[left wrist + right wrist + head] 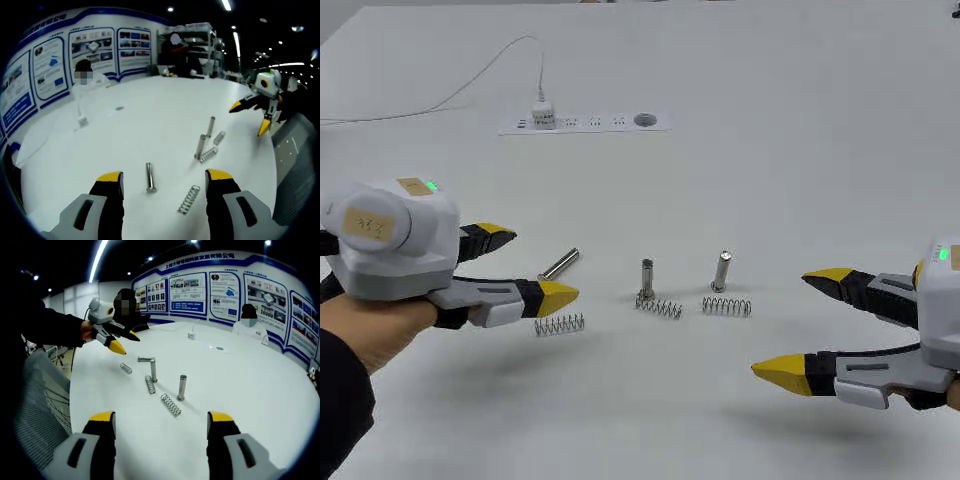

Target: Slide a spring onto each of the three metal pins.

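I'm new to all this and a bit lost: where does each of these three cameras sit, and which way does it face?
Head view: on the headset, looking down at the left gripper, right gripper, and the person's left hand.
Left gripper view: rides that gripper, looking along its jaws toward the right gripper.
Right gripper view: the mirror, facing the left gripper.
All three share the pins and springs.
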The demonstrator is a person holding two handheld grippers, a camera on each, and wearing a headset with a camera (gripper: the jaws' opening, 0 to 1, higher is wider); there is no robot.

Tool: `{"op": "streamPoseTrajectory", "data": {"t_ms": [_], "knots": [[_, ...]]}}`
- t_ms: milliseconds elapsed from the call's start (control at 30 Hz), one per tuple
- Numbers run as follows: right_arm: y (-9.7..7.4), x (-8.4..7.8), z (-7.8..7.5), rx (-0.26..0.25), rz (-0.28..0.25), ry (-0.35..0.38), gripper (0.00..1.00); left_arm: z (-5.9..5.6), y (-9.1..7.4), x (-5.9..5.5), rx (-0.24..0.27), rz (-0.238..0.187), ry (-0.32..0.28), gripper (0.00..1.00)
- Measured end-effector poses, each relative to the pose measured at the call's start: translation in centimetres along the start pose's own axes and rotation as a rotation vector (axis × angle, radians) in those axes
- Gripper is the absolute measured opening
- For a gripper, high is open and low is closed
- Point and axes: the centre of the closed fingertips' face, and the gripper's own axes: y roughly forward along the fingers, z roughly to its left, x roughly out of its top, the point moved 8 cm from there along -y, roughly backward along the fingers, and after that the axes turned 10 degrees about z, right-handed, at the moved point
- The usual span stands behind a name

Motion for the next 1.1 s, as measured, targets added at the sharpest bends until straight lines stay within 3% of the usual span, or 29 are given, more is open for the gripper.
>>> {"op": "streamPoseTrajectory", "data": {"t_ms": [567, 900, 1100], "knots": [[0.0, -0.5, -0.4, -0.005, 0.004, 0.008, 0.75, 1.9, 2.7, 0.9, 0.008, 0.103, 0.026, 0.50], [0.0, -0.7, -0.4, -0.004, 0.008, 0.016, 0.75, 2.2, 4.2, 1.2, 0.013, 0.213, 0.041, 0.35], [0.0, -0.7, -0.4, -0.003, 0.010, 0.019, 0.75, 2.4, 4.8, 1.7, 0.028, 0.256, 0.052, 0.32]]}}
